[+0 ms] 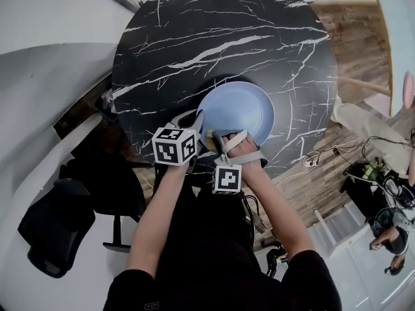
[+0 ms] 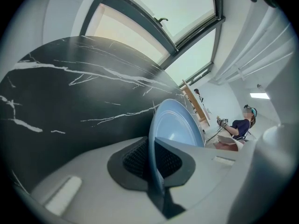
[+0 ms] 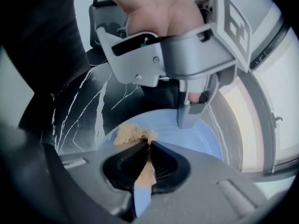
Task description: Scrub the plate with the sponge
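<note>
A light blue plate [image 1: 238, 111] lies near the front edge of the black marble table [image 1: 194, 37]. My left gripper [image 1: 198, 127] is shut on the plate's near-left rim; in the left gripper view that rim [image 2: 154, 155] runs edge-on between the dark pads. My right gripper [image 1: 214, 141] sits just right of it, over the plate's near edge. In the right gripper view a tan, fibrous sponge [image 3: 133, 134] is pinched in the right gripper [image 3: 146, 160] and rests on the plate [image 3: 210, 141]. The left gripper [image 3: 187, 119] reaches down onto the rim beyond it.
The table's front edge runs just under both grippers. A black office chair [image 1: 61, 222] stands at the lower left on the floor. Wooden flooring with cables [image 1: 324, 157] lies to the right. A seated person [image 2: 240, 125] is far beyond the table.
</note>
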### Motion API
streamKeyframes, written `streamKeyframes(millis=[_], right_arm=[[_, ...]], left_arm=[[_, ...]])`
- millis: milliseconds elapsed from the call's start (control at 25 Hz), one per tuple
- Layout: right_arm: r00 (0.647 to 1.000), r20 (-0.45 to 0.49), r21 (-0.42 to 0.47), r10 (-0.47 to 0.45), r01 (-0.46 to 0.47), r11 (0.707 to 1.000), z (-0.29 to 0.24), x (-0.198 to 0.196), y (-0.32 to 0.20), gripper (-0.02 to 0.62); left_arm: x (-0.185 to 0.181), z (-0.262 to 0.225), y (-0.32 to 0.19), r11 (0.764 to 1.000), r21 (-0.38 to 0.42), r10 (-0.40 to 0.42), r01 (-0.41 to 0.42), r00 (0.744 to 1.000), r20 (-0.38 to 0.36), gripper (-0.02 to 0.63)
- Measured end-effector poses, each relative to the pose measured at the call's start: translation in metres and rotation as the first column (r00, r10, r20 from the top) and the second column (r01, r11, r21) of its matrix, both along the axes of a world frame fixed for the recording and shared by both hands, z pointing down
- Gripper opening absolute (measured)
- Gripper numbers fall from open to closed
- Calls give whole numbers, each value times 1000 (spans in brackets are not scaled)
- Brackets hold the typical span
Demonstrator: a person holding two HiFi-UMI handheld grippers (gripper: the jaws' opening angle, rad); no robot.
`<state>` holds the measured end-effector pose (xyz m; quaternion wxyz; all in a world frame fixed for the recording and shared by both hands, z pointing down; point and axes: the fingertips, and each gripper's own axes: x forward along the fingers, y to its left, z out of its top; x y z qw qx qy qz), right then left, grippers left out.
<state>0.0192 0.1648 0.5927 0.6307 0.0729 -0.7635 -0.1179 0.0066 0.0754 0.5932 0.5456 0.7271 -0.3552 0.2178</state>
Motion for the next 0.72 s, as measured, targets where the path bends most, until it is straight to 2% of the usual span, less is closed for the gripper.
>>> streamKeyframes(millis=[400,600,720], right_arm=[[995,73,23,73,-75,997,0,-3,-53,18],[993,82,46,83,-87,995,0,5,-75,18],[988,90,72,123,-130,989,1,14,-95,18]], left_arm=[[1,0,3,1000,4,27,-28,1000,5,15],[2,-1,2,999,13,48,-48,999,16,17],[2,-1,2,999,12,50,-51,999,14,17]])
